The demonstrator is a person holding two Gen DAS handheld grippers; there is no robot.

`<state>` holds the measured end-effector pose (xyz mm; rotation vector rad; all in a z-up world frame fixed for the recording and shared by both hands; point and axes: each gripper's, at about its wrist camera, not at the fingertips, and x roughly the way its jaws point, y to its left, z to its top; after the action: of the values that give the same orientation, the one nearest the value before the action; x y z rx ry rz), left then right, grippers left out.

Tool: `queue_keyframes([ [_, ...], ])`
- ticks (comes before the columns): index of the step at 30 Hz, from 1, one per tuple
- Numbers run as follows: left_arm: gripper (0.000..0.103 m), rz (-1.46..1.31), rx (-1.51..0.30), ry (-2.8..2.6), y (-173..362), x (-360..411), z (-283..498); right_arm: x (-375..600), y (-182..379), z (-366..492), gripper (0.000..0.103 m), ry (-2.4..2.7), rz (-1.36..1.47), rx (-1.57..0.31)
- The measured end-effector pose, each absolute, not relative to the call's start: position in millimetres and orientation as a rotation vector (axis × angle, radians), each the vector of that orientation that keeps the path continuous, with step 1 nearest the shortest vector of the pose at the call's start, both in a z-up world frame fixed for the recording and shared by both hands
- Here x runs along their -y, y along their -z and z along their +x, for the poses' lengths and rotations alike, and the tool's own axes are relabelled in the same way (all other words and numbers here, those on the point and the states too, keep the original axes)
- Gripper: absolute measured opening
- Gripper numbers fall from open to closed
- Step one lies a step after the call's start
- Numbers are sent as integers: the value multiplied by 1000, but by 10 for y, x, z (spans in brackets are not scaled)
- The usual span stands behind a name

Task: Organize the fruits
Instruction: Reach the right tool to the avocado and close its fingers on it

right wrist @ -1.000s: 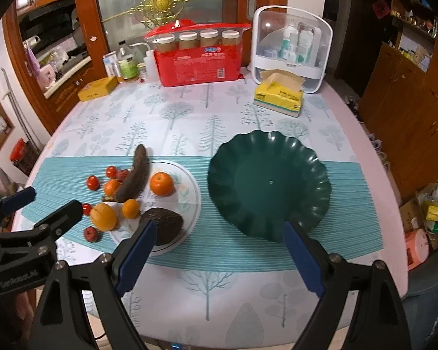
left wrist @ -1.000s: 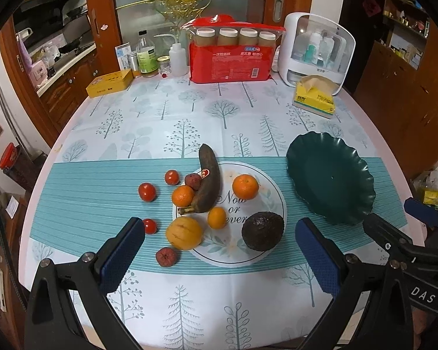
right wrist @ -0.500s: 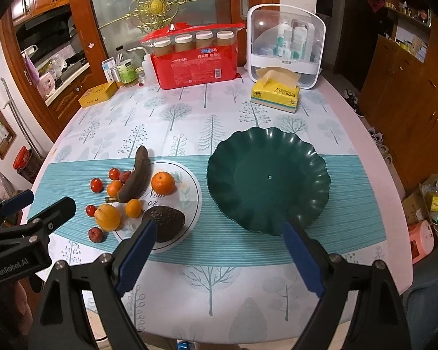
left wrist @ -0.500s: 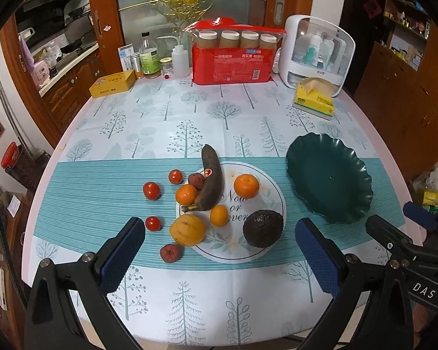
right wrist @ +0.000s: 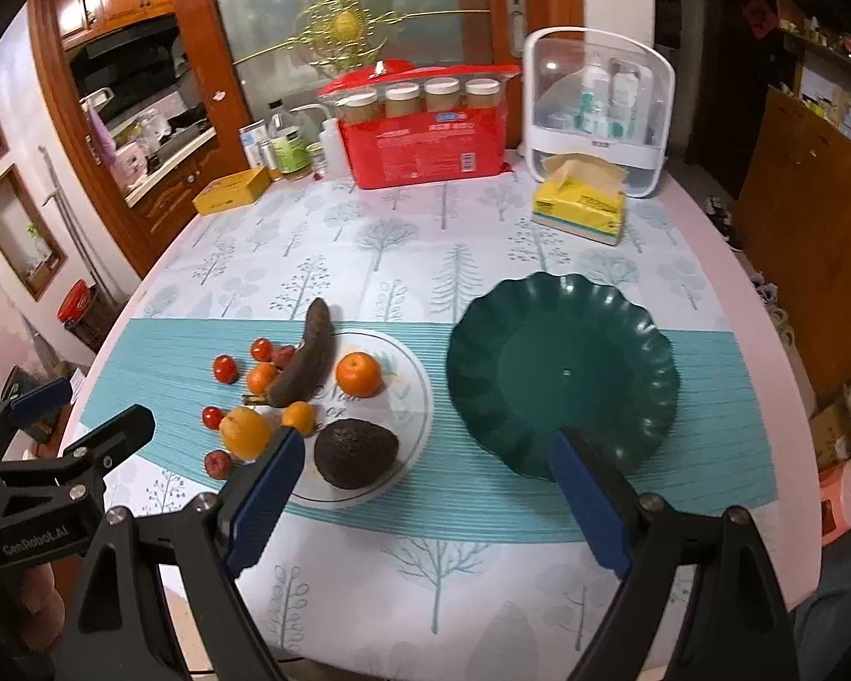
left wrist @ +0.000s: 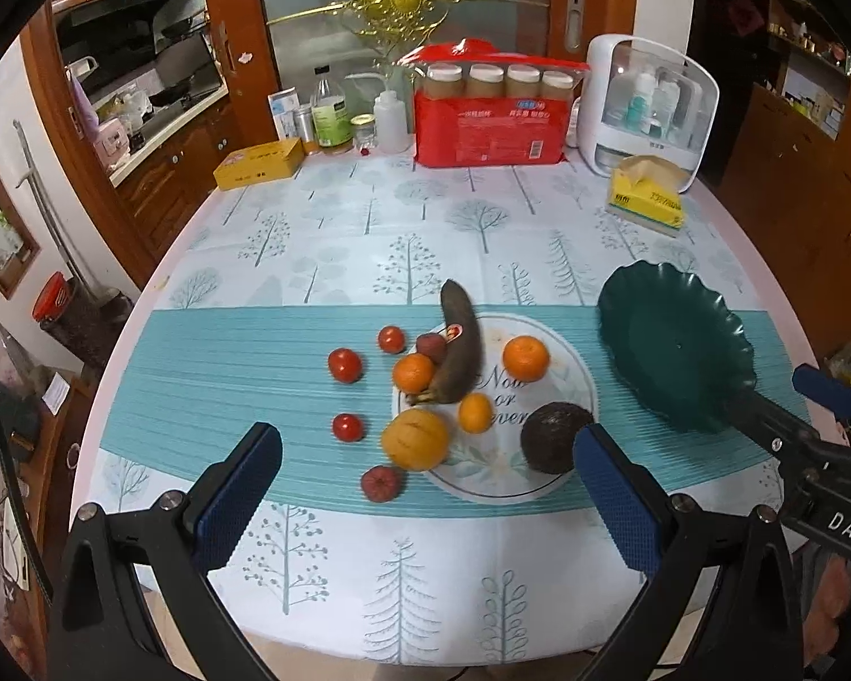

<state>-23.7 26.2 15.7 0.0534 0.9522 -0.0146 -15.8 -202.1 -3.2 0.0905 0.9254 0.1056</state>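
**Nothing sorted yet**

I judge the work unstarted: my green bowl (right wrist: 561,374) sits empty on the tabletop (left wrist: 369,227). The banana (left wrist: 459,357), avocado (left wrist: 553,437) and oranges lie on or beside the white plate (left wrist: 567,391). Both the left gripper (left wrist: 425,502) and right gripper (right wrist: 425,502) hover with jaws spread wide, holding nothing.

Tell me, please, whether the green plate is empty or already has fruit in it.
Empty. The green plate shows only its bare dark inside in both views; all the fruit lies on or beside the white plate to its left.
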Motion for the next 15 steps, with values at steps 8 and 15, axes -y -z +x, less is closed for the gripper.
queue_keyframes([
  [8, 102, 24, -1039, 14, 147, -573, -97, 1881, 166, -9, 89, -133, 73, -952],
  [15, 102, -21, -1154, -2, 632, -841, 29, 1774, 476, 178, 89, -146, 86, -1042],
])
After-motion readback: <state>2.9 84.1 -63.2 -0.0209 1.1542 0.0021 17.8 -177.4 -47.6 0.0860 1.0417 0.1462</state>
